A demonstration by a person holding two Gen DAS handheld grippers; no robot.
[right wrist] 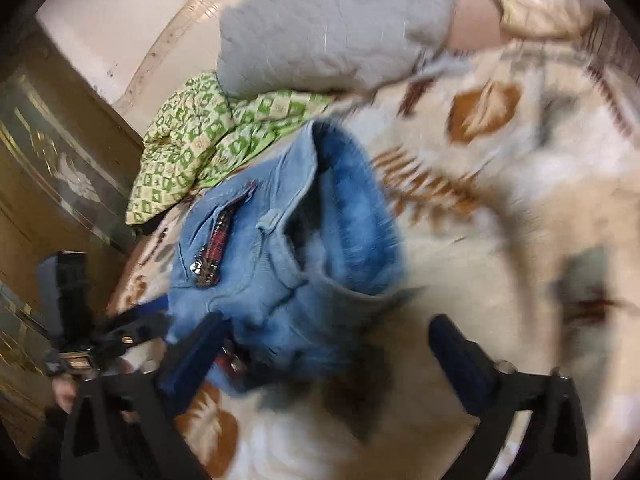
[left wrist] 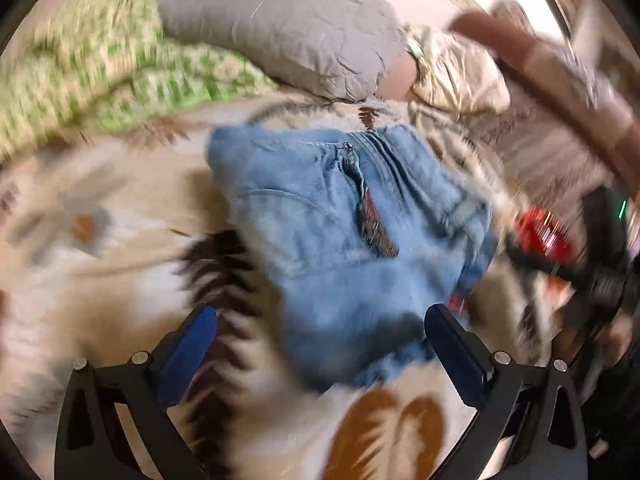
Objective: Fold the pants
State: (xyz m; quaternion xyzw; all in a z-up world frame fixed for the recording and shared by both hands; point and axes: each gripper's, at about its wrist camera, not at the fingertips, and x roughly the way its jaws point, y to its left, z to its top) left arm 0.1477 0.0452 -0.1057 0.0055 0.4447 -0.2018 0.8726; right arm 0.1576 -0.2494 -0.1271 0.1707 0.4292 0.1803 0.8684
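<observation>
Jeans sit bunched on the bed's patterned blanket, fly showing, no clean fold yet by my read, my left claw and right claw both spread wide, holding nothing.

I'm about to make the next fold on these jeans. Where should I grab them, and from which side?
Probably grip the jeans at the waistband, at its two outer corners, one open gripper per corner: left gripper, right gripper. The right wrist view shows the waistband gaping open with a raised rim and belt loop, so a finger could slip under from the open end. The frames are blurred, so exact edges are uncertain.
</observation>
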